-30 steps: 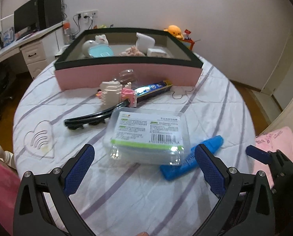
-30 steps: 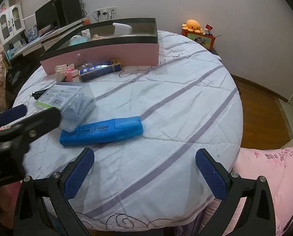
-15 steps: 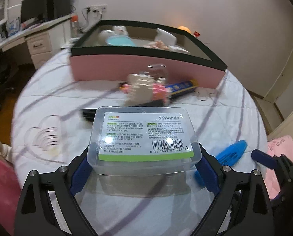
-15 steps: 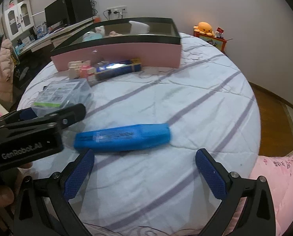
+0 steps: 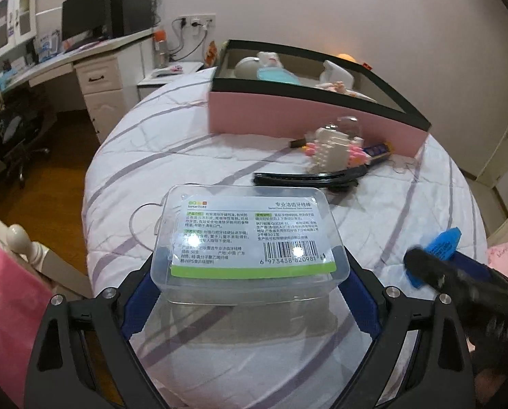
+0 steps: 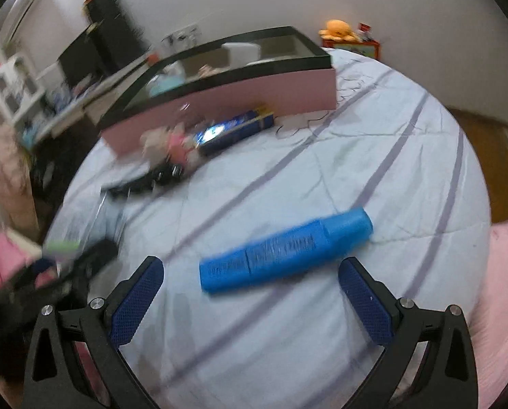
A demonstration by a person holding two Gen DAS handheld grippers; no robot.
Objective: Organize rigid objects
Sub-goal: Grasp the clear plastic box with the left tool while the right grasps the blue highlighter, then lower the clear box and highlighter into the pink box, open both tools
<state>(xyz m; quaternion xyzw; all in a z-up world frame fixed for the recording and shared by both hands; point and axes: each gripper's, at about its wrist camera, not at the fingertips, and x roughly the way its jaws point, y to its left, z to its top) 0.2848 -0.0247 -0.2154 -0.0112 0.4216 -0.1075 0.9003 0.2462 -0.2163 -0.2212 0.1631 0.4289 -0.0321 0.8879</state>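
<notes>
A clear plastic box (image 5: 250, 238) with a green-and-white label sits between the blue pads of my left gripper (image 5: 250, 283), which is shut on its two sides. The box appears to be slightly off the striped bedspread. A blue highlighter (image 6: 288, 248) lies on the bedspread just ahead of my right gripper (image 6: 250, 269), whose fingers stand wide apart with nothing between them. In the left wrist view the highlighter (image 5: 445, 242) shows at the right, partly behind the blurred dark right gripper (image 5: 458, 279). A pink box with a black rim (image 5: 305, 116) stands at the back and holds several items.
In front of the pink box (image 6: 236, 102) lie a white-and-pink brick toy (image 5: 332, 150), a black curved piece (image 5: 308, 179) and a blue toothpaste carton (image 6: 236, 129). The round bed's edge drops off to the left. A desk (image 5: 83, 64) stands beyond it.
My left gripper moved in around the clear box, closed on its sides and carried it to the left. My right gripper rolled and came closer to the blue highlighter.
</notes>
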